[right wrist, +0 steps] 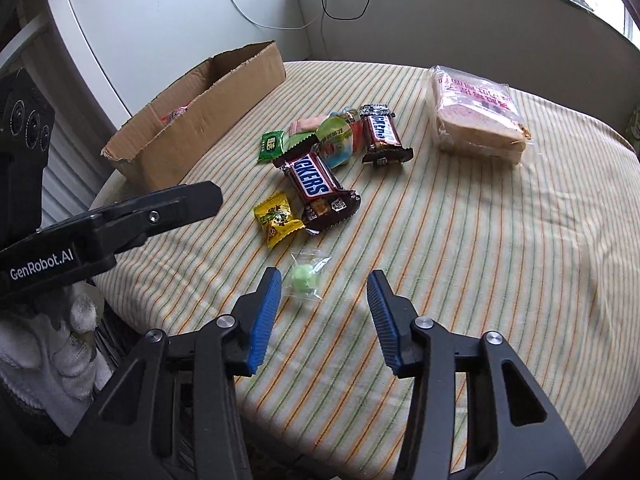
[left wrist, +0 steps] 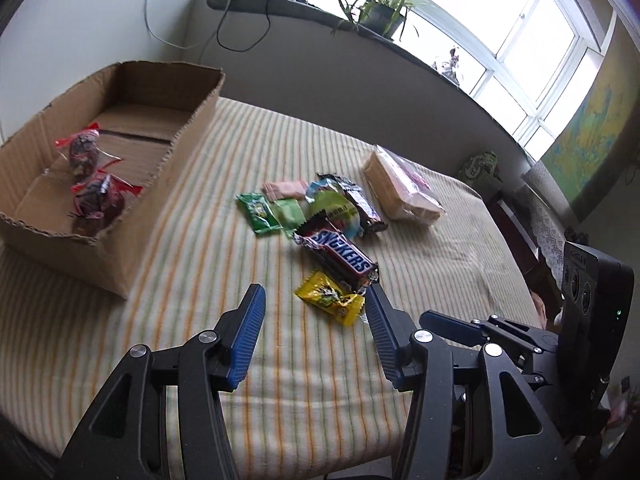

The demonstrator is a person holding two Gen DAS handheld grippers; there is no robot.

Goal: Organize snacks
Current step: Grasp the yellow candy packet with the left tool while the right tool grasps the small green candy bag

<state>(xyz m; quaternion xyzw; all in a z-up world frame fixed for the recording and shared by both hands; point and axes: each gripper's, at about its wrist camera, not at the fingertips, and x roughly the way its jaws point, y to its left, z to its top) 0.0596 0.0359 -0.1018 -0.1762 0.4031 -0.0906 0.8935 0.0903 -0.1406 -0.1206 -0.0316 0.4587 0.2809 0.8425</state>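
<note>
A pile of snacks lies on the striped tablecloth (left wrist: 192,240): a large Snickers bar (left wrist: 340,258) (right wrist: 314,184), a yellow candy packet (left wrist: 330,298) (right wrist: 276,220), green packets (left wrist: 264,208) (right wrist: 272,146), a small Snickers (right wrist: 382,136) and a bagged sandwich (left wrist: 404,188) (right wrist: 476,116). A cardboard box (left wrist: 168,184) (right wrist: 200,128) holds two red-wrapped treats (left wrist: 94,196). A green candy in clear wrap (right wrist: 302,276) lies just ahead of my open right gripper (right wrist: 324,284). My left gripper (left wrist: 314,296) is open and empty, short of the yellow packet.
A windowsill with a potted plant (left wrist: 384,12) and cables runs behind the table. The right gripper's body (left wrist: 592,320) shows at right in the left wrist view; the left gripper's body (right wrist: 120,216) shows at left in the right wrist view.
</note>
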